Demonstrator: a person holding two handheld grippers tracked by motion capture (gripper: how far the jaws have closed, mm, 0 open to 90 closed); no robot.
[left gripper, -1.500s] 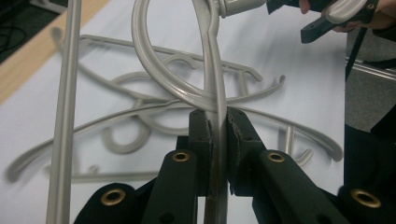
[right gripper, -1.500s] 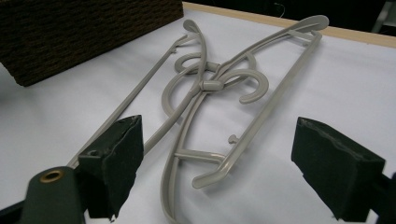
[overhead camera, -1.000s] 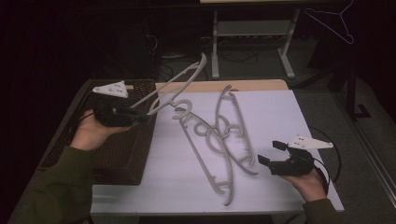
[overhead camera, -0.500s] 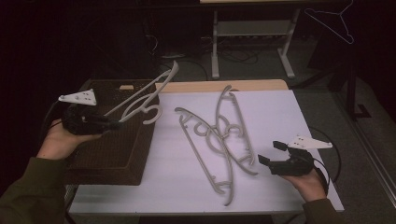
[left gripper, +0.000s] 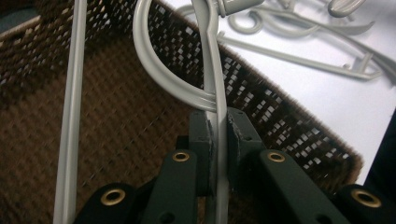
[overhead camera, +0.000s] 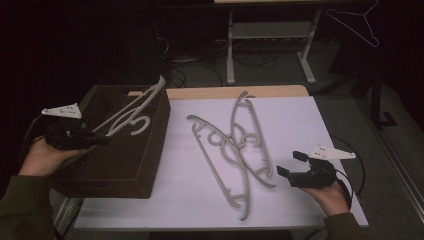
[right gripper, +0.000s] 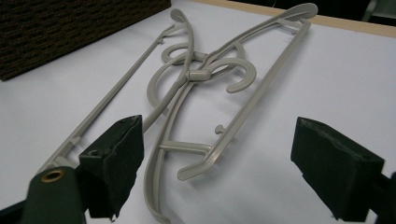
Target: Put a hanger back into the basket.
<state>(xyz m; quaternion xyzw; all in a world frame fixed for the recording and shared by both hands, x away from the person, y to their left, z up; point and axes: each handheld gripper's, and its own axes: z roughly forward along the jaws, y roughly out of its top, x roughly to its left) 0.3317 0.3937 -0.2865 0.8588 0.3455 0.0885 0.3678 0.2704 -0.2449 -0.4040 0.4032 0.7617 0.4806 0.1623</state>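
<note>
While the white table (overhead camera: 300, 130) carries two grey hangers (overhead camera: 235, 150) lying crossed near its middle, a brown woven basket (overhead camera: 125, 165) sits at its left edge. Over that basket the left gripper (overhead camera: 97, 140) is clenched on a third hanger (overhead camera: 132, 112), pinching its thin bar, with the hook perhaps just clear of the basket floor. Near the table's right edge, the right gripper (overhead camera: 289, 165) rests with jaws spread wide, holding nothing.
</note>
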